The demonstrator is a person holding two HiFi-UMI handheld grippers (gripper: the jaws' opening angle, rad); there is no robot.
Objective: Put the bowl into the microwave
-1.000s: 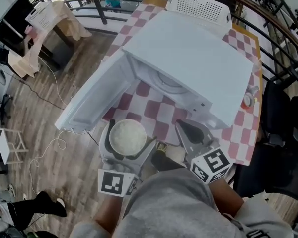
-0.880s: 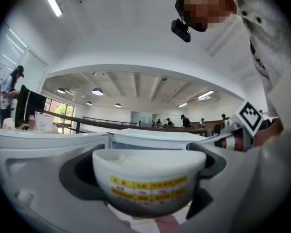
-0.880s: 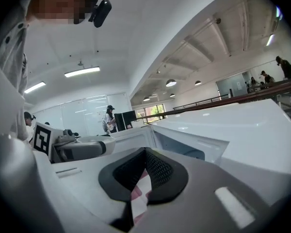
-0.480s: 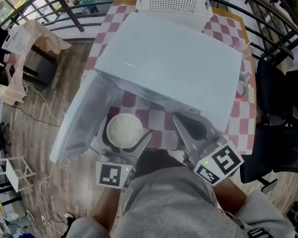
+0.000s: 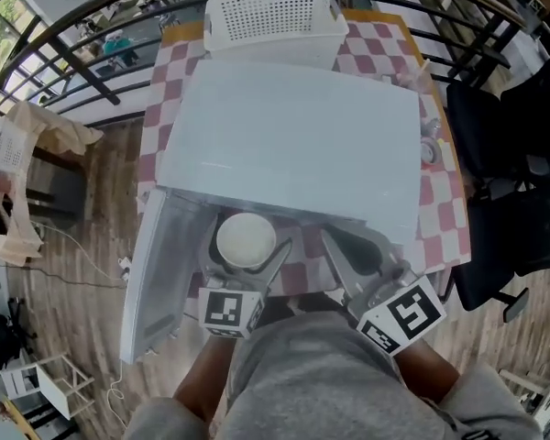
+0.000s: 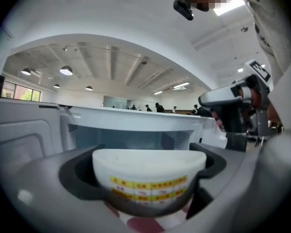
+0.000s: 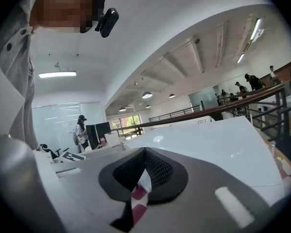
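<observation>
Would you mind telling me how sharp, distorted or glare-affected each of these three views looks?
Head view: evenly lit and sharp, but the wide lens bows the microwave. Left gripper view: strong fisheye with dark corners; the bowl between the jaws is softly blurred. Right gripper view: same fisheye, a bright reflection on the microwave top, near jaws out of focus.

Microwave (image 5: 293, 145): white casing, smooth, slight sheen. Bowl (image 6: 148, 171): white, matt, w/ yellow printed band. Left gripper (image 5: 248, 242) & right gripper (image 7: 144, 168): grey matt plastic, black pads w/ mesh texture on the right one. Tablecloth (image 5: 445, 204): red/white check cloth. Basket (image 5: 275, 12), far side: white perforated plastic. Floor (image 5: 82, 246), left: wood planks. Railing (image 5: 78, 70): dark metal.
</observation>
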